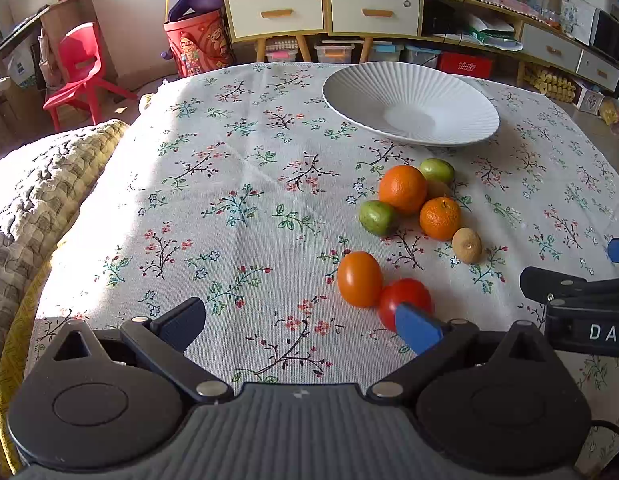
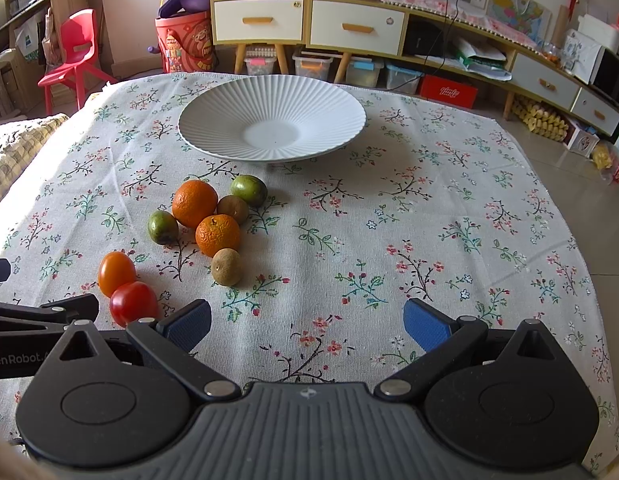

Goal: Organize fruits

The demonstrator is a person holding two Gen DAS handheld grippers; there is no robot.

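Grippers first: the left gripper (image 1: 303,326) is spread wide and holds nothing, hovering low over the near part of the desk (image 1: 237,184), its right-hand pad just in front of the red tomato (image 1: 405,300). That placement reads as lining up on the nearest fruit, though no contact shows. The right gripper (image 2: 307,324) is likewise wide open and empty, over bare floral cloth to the right of the fruit, probably waiting its turn.

Touching the red tomato on its far left is the orange tomato (image 1: 359,279). Farther off sits a tight cluster: a brown kiwi (image 2: 226,267) nearest, the small orange (image 2: 217,235), the large orange (image 2: 194,203), a green fruit (image 2: 162,227) on the left, another green fruit (image 2: 249,190) and a second brown one (image 2: 232,209) on the far right.

Beyond them, at the far side, the white ribbed plate (image 2: 213,120) stands with nothing in it, seemingly the destination; no fruit has been moved there yet.
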